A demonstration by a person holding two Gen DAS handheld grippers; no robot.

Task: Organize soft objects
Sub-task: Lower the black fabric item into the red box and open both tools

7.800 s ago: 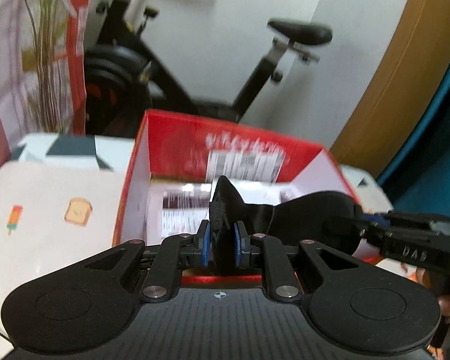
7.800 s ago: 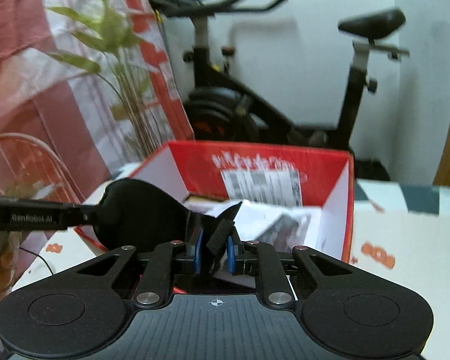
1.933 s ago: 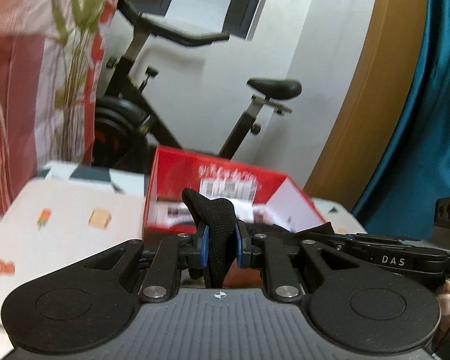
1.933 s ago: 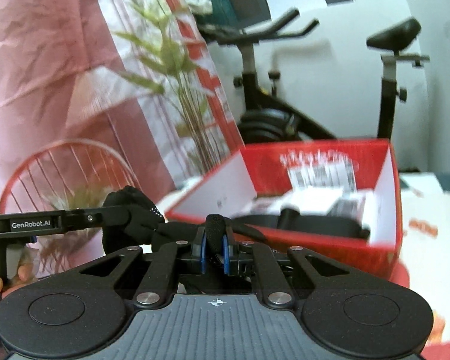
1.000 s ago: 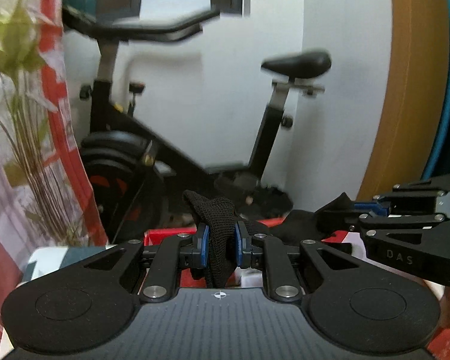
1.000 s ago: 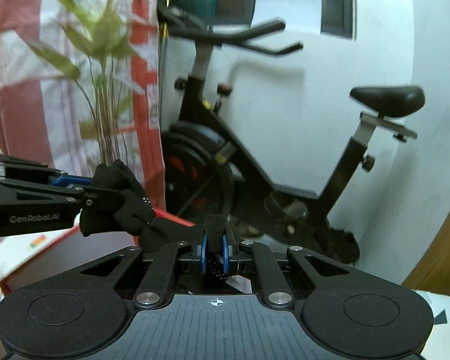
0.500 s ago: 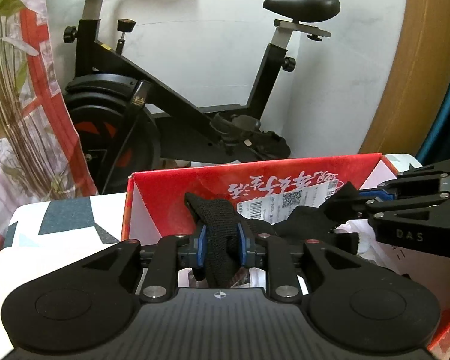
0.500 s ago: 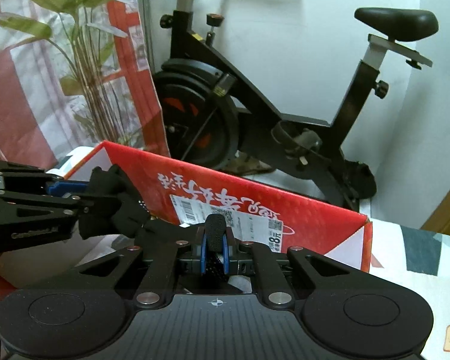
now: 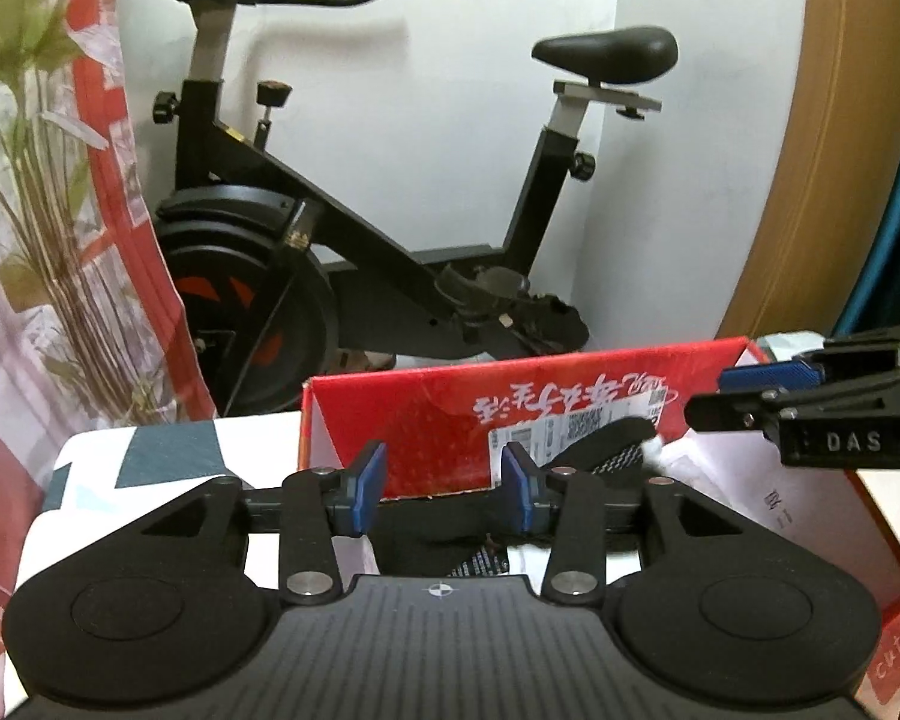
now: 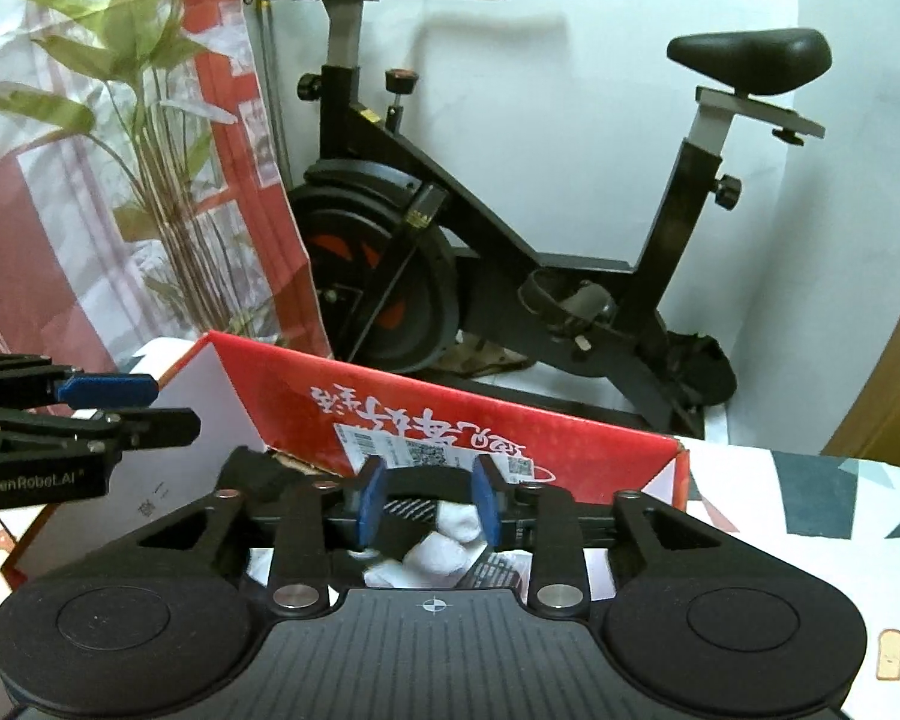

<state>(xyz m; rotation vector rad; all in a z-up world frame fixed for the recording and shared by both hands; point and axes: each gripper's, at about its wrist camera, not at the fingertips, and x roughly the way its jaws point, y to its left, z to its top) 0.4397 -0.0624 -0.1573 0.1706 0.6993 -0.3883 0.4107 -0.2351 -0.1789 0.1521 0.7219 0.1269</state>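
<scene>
My left gripper hangs over the red cardboard box, and its jaws are opening with nothing pressed between the blue pads. The black fabric piece lies loose inside the box, below and to the right of the fingers. My right gripper is over the same box, its jaws also opening and gripping nothing. Beneath it are the black fabric and white soft pieces. Each gripper shows in the other's view: the right gripper at the right edge, the left gripper at the left edge.
A black exercise bike stands close behind the box, against the white wall. A plant and a red-and-white curtain are at the left. The box sits on a patterned tablecloth. A wooden frame is at the right.
Both grippers have opened and let go of the black fabric, which has dropped into the red box. Both views have tilted down slightly towards the box.
</scene>
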